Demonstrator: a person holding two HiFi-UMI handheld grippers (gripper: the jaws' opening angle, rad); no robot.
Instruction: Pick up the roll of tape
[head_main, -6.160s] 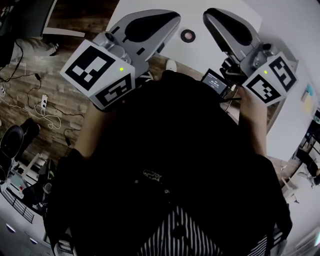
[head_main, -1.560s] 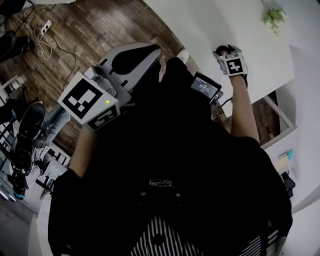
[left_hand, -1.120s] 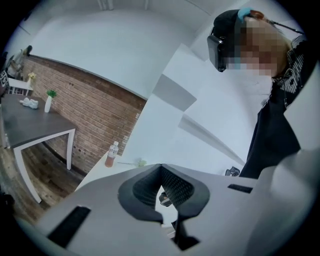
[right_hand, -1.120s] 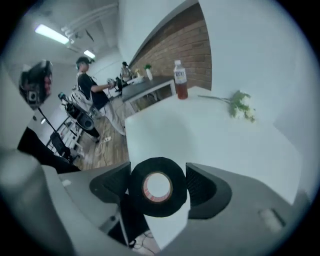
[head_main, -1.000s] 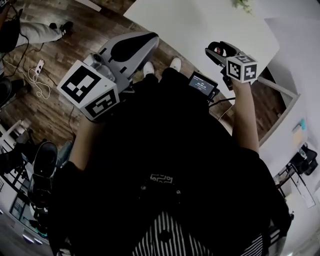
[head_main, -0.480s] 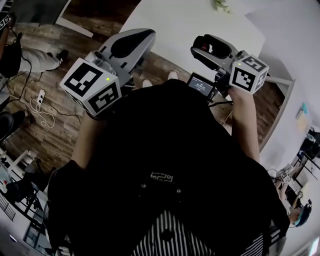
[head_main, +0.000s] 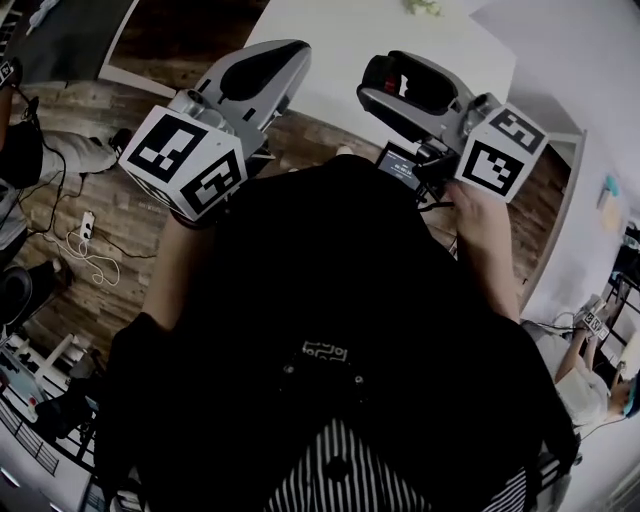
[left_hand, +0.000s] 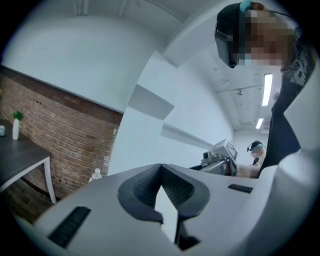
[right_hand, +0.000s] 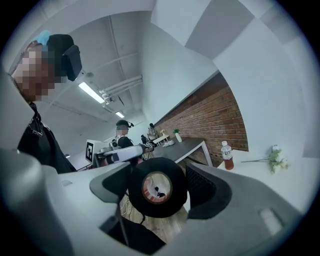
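The roll of tape (right_hand: 157, 187) is black with a reddish core, and my right gripper (right_hand: 159, 189) is shut on it, one pad pressing each side. In the head view the right gripper (head_main: 378, 78) is held high in front of the person's chest, and the roll of tape (head_main: 402, 85) shows dark between its jaws, off the white table (head_main: 330, 45). My left gripper (head_main: 288, 52) is raised beside it on the left. In the left gripper view the left gripper (left_hand: 161, 168) has its tips touching and holds nothing.
A small lit screen (head_main: 402, 166) hangs at the person's chest. On the white table (right_hand: 295, 180) stand a bottle (right_hand: 227, 156) and a flower sprig (right_hand: 272, 156). A dark table (right_hand: 186, 147) and a brick wall (left_hand: 60, 135) lie beyond. Another person (left_hand: 256, 150) stands nearby.
The right gripper has come up off the white table with the tape between its jaws and now sits high near the chest. The left gripper rose slightly and rolled.
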